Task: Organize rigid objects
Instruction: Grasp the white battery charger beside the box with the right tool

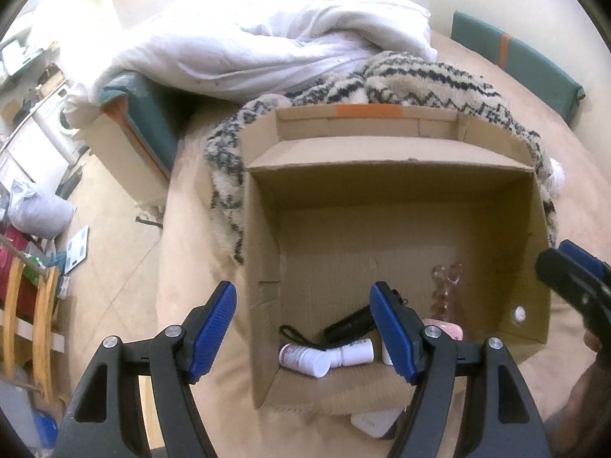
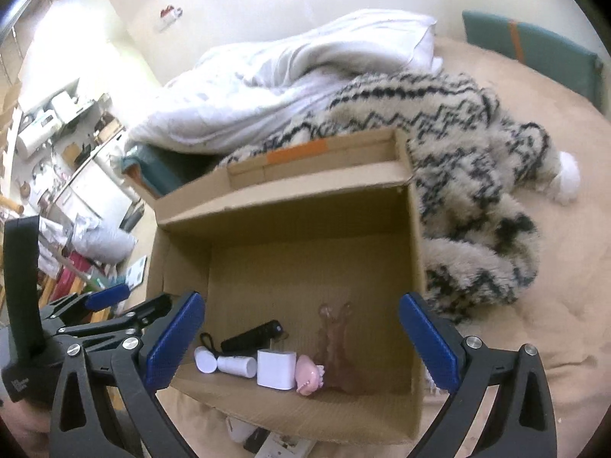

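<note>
Your cardboard box (image 2: pixel 305 236) sits open-topped on the beige bed cover (image 2: pixel 534 305), corrugated brown walls, one flap folded outward at the far side with an orange tape strip (image 2: pixel 296 152). Behind and to its right lies a shaggy cream throw with black zigzags (image 2: pixel 477 145), pressed against the box wall; beyond that, a rumpled white duvet (image 2: pixel 290 76).

Contents, all along the near wall:
- two white cylindrical bottles (image 2: pixel 229 362), smooth plastic, lying on their sides and touching
- black flashlight (image 2: pixel 252 336), slim, with wrist loop, lying just behind the bottles
- white charger block (image 2: pixel 277 368), glossy, rounded corners, upright
- pink rounded item (image 2: pixel 309 376), glossy, leaning against the block
- clear pinkish glass vase (image 2: pixel 336 347), ribbed, upright beside it

Outside, under the near wall, a white flat object (image 1: pixel 376 423) is partly hidden.

Your left gripper (image 1: pixel 303 330) hangs over the box's near left corner, blue ribbed pads spread wide, holding nothing. Your right gripper (image 2: pixel 301 339) hovers above the near wall, pads likewise wide apart and empty
</note>
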